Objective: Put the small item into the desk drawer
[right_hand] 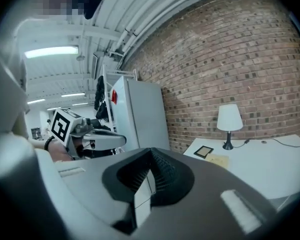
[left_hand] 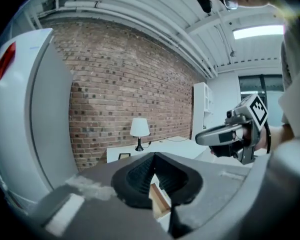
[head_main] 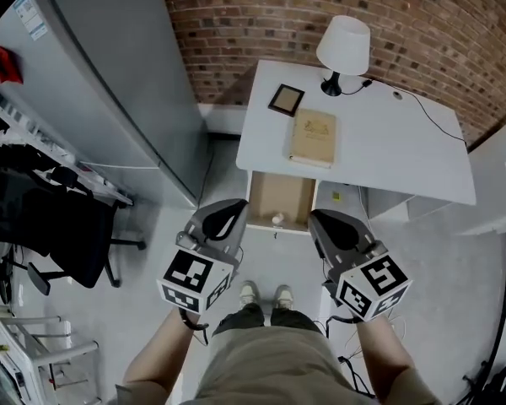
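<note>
The white desk (head_main: 388, 150) has its wooden drawer (head_main: 280, 194) pulled out toward me. A small white item (head_main: 277, 219) lies inside it at the front edge. My left gripper (head_main: 239, 204) hovers just left of the drawer's front, and my right gripper (head_main: 315, 217) just right of it. Neither touches the item. In the left gripper view the left gripper (left_hand: 154, 155) has its jaws together with nothing between them, and a strip of the wooden drawer (left_hand: 160, 201) shows below. The right gripper (right_hand: 151, 150) is also shut and empty.
On the desk stand a white lamp (head_main: 343, 47), a tan book (head_main: 313, 138) and a small dark frame (head_main: 286, 99). A tall grey cabinet (head_main: 110, 83) stands left of the desk, a black office chair (head_main: 67, 226) further left. A brick wall runs behind.
</note>
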{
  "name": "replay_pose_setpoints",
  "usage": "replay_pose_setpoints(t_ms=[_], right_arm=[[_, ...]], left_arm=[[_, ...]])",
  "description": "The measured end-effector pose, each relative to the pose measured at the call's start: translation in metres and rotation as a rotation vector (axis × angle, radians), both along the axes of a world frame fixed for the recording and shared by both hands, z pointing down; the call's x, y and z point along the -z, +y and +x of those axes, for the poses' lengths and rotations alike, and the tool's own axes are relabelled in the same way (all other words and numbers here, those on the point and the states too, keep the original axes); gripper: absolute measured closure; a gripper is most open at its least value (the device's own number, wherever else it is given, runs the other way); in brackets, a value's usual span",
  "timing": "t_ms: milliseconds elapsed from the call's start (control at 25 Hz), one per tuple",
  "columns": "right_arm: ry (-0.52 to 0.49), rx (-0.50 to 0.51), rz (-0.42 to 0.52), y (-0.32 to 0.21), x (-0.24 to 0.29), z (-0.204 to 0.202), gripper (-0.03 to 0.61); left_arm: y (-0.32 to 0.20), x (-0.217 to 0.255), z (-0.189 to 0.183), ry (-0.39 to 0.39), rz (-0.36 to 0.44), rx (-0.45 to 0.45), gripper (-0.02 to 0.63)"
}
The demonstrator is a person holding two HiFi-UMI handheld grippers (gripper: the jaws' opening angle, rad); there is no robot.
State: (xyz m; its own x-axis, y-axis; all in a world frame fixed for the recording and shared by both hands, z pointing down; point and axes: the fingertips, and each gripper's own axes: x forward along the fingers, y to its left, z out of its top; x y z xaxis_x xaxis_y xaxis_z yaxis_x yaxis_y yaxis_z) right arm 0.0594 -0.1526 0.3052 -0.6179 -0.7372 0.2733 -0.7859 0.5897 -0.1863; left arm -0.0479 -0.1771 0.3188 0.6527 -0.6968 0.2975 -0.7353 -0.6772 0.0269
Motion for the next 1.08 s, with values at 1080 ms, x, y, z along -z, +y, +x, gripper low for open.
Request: replay_pose_setpoints(t_ms=[1080], right_arm=[[-0.038,0.002,0.065,0.02,0.06,-0.001,0.575]], left_arm=[[0.019,0.043,-0.005,-0.055,0.09,-0.032,0.611]])
